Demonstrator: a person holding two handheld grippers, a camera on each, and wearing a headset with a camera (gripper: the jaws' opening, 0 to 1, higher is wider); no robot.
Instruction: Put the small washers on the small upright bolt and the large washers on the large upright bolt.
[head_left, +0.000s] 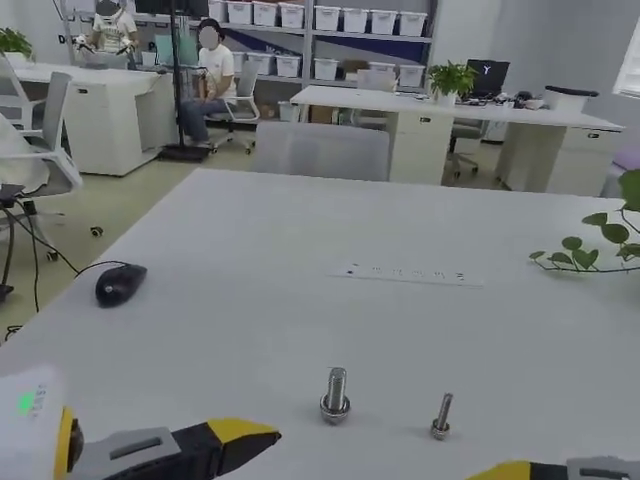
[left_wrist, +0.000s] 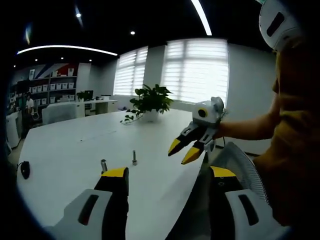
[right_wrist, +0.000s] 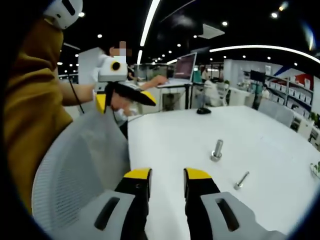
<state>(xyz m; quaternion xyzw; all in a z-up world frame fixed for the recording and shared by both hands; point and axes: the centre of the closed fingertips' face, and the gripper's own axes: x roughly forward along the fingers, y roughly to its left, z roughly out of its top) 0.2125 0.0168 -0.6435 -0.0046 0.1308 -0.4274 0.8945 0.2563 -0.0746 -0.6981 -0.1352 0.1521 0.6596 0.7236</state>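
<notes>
Head view: white table (head_left: 250, 260), open office; large bolt (head_left: 335, 394) at 6 o'clock, small bolt (head_left: 441, 415) at its 3; printed strip (head_left: 408, 273), unreadable.
Left gripper view: left gripper (left_wrist: 167, 172) jaws apart.
Right gripper view: right gripper (right_wrist: 167, 175) jaws slightly apart.

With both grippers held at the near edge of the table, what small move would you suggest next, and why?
Probably tilt the head down to look for a washer first: the left gripper and right gripper are both open and empty at the table edge, while the large bolt and small bolt stand upright ahead.
</notes>
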